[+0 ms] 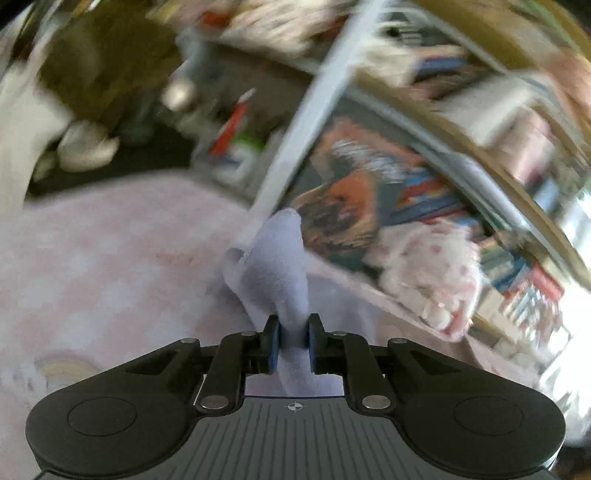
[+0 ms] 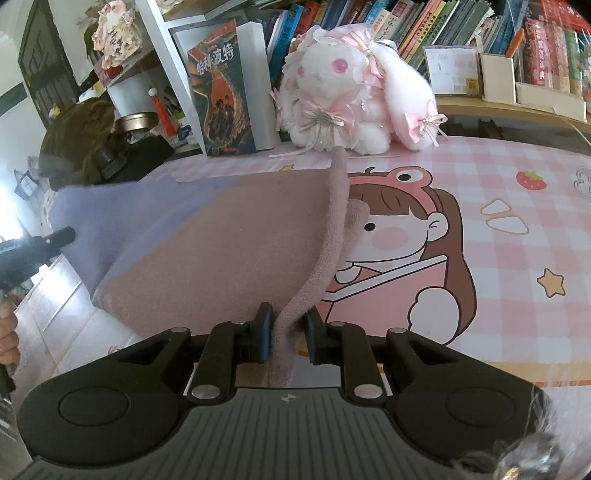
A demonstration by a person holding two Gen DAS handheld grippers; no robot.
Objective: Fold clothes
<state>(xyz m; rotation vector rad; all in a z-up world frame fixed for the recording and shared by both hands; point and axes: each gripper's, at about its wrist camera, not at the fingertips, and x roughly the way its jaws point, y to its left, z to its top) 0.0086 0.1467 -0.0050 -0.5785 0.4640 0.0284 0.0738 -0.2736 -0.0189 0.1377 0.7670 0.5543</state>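
A soft knit garment, lilac at one end and dusty pink at the other (image 2: 221, 236), is held stretched above a pink checked cartoon table cover (image 2: 498, 258). My right gripper (image 2: 288, 332) is shut on its pink edge, which rises in a fold ahead of the fingers. My left gripper (image 1: 293, 341) is shut on a bunched lilac corner (image 1: 275, 266); the left wrist view is blurred. The left gripper also shows at the left edge of the right wrist view (image 2: 37, 245), by the lilac end.
A white and pink plush rabbit (image 2: 354, 92) sits at the back of the table, next to an upright book (image 2: 221, 88). Shelves of books (image 2: 461, 29) run behind. A white shelf post (image 2: 170, 70) and cluttered items stand at the left.
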